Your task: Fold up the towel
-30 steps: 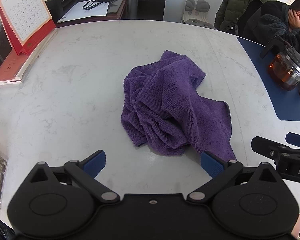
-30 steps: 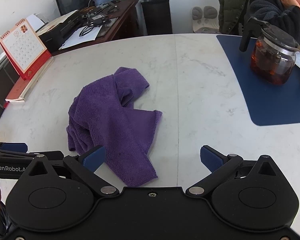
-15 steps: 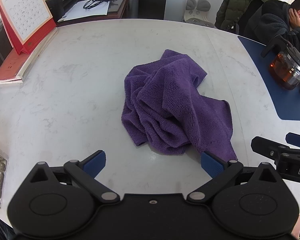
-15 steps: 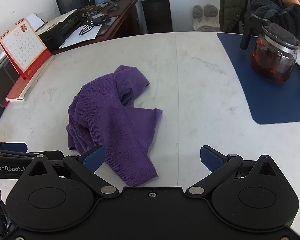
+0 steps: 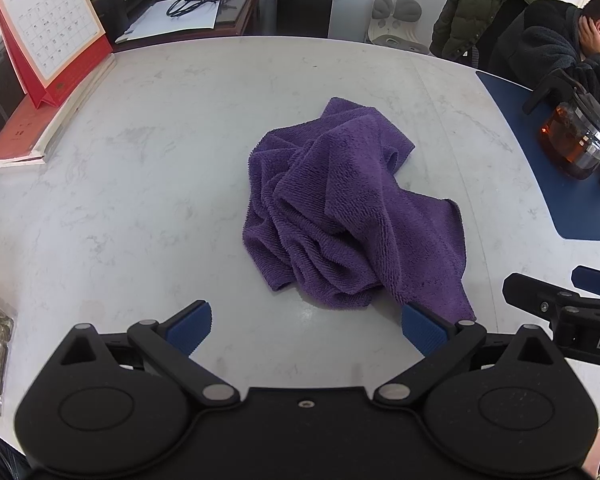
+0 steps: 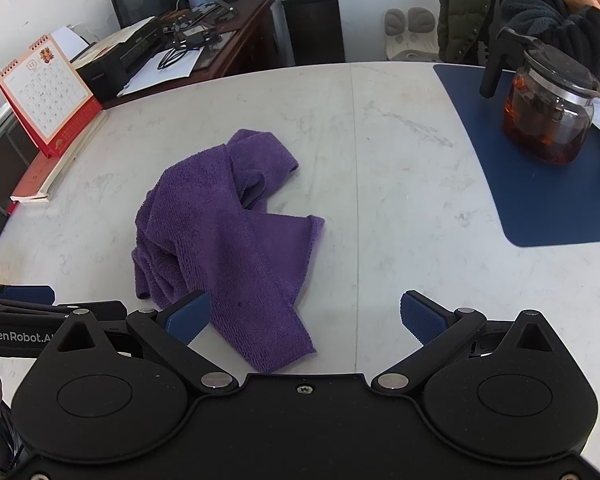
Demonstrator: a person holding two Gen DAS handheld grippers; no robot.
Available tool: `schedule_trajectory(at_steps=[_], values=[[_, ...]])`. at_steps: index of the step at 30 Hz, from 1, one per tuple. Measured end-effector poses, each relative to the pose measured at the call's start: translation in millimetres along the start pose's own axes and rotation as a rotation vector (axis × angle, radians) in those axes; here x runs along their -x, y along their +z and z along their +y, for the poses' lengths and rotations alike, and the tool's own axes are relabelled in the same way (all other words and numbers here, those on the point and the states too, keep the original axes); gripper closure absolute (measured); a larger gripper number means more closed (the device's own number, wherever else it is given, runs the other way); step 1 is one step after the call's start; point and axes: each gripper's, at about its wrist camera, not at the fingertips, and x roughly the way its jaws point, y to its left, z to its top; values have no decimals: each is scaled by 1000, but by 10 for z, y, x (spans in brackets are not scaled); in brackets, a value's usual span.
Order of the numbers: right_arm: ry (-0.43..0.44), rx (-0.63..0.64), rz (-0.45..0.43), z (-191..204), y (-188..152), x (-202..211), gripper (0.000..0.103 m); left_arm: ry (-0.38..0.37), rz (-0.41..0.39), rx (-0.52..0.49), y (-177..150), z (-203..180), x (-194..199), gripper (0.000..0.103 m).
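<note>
- Here, a red-backed desk calendar (image 5: 48,28) stands at the left edge of the white marble desk (image 5: 140,184).
- Left gripper (image 5: 306,326): fingers spread, empty.
- The crumpled purple terry towel (image 5: 340,208) lies mid-desk.
- Right gripper (image 6: 306,318): fingers spread over the towel's near end.
- A glass teapot (image 6: 548,116) sits on the blue mat (image 6: 540,208) at the right edge.

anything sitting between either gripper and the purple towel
Nothing visible does. Only bare marble table lies between the open left gripper and the crumpled purple towel; the towel's near corner already reaches between the open right gripper fingers.
</note>
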Motion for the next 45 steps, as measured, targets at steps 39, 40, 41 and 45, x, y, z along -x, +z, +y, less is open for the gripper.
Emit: schedule_trajectory(at_steps=[39,40,41,45], values=[[-8,-9,12,-20,-12,-32,0,-4,19,-18,14,-3,-52,1],[-8,-9,12,-20,-12,-33,0,-4,20,-18,15,-4,-53,1],[-8,-9,13,-21,-11,-35,0,-4,20,-18,15,-5,-54,1],[-6,-8,17,-28,-6,-42,0,-1,21,-16,17,-14,-62,1]])
